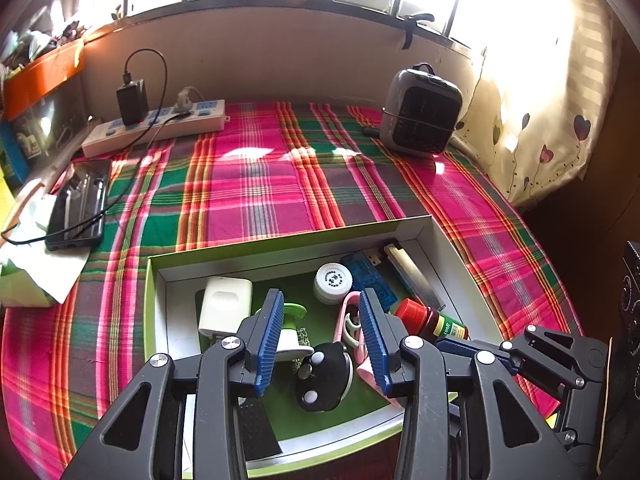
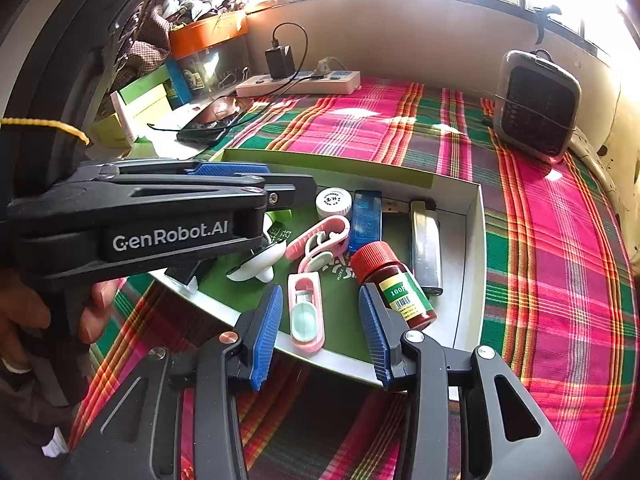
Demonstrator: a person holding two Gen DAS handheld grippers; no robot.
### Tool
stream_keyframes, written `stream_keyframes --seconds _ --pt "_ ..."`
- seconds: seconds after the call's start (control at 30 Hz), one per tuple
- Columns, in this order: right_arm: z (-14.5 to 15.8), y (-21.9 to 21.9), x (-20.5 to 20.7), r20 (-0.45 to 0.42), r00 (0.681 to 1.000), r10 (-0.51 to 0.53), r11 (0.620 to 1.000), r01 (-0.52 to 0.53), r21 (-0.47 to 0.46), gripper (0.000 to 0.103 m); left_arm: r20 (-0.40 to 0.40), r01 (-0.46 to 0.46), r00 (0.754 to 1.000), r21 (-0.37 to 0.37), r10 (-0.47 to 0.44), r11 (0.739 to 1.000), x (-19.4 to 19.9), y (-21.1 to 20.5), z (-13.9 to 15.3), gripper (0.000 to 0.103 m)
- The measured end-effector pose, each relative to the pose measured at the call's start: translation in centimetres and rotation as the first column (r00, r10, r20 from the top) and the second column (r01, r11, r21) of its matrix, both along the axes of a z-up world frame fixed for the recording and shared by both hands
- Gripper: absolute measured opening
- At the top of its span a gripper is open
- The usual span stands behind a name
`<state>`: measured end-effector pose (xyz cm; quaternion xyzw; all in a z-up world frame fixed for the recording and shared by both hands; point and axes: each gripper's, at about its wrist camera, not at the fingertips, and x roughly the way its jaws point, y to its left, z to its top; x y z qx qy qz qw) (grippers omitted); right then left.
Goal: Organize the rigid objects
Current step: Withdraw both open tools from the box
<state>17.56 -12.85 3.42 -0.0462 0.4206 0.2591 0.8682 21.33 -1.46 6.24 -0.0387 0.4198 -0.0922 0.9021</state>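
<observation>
Both claws hang parted and empty over the box (image 2: 474,240). The pink case (image 2: 306,312) lies in the box near its front edge, between the right claw's (image 2: 320,336) blue pads, long axis running away from the claw. The left claw (image 1: 320,340) hovers over the black gadget (image 1: 324,376), so the right is nearer the case.

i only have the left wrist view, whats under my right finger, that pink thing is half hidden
Observer: The right wrist view shows it whole: a pink case lying flat with a pale green oval inset, near the box's front edge.
Operator: is the right gripper holding it
Observer: No. The right gripper is open above it, pads clear of the case.
Operator: whats the label on that red cap bottle
Observer: The red-capped bottle lies on its side with a green and yellow label reading 100 and a barcode.
Operator: anything past the lighter
Observer: The silver lighter lies alongside the box's far side wall.
</observation>
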Motion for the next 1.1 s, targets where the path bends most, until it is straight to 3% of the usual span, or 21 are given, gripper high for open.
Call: stream_keyframes --seconds 0.67,1.1 --pt "1.3 -0.7 -3.4 0.06 0.995 -0.081 0.997 0.082 0.0 0.042 0.033 -0.056 0.998 0.018 0.055 0.998 -6.7 0.9 0.2 0.039" --pt "1.7 -1.4 -5.9 0.102 0.981 -0.168 0.985 0.171 -0.026 0.042 0.002 -0.117 0.993 0.035 0.117 0.992 -10.6 1.6 -1.8 0.039"
